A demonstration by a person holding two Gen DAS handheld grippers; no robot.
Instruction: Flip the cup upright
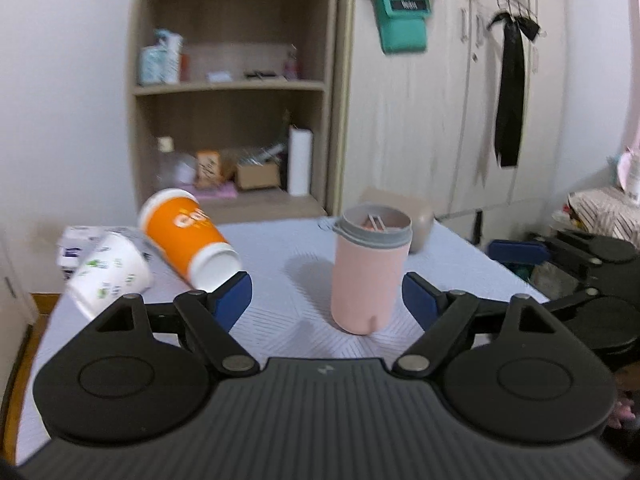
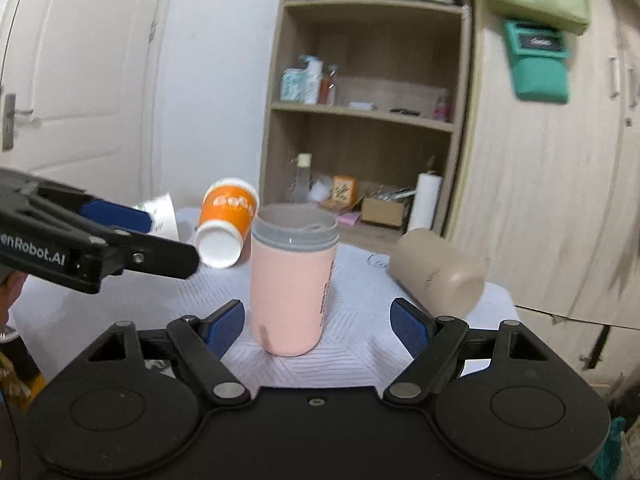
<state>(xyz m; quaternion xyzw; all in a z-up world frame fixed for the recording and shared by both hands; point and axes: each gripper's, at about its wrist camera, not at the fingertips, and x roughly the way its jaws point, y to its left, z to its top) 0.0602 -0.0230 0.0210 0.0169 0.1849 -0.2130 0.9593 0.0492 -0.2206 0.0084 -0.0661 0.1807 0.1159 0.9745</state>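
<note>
Pink cup (image 1: 370, 276) stands upright between the left tool's (image 1: 327, 300) spread fingers (untouched).

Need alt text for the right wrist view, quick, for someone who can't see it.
A pink cup stands upright on the table between the open right tongs. Behind it lie an orange cup and a beige cup, both on their sides.

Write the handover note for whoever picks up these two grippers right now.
Left hand-held gripper: open, holding nothing.
Right hand-held gripper: open, holding nothing.
Pink plastic cup with grey rim: standing upright on the white patterned tablecloth, mouth up, between both grippers' fingers but untouched.
Orange paper cup, white printed paper cup and beige tumbler: all tipped over on their sides.
Done: the pink cup stands upright.
Left: the three tipped cups, if they count.
</note>
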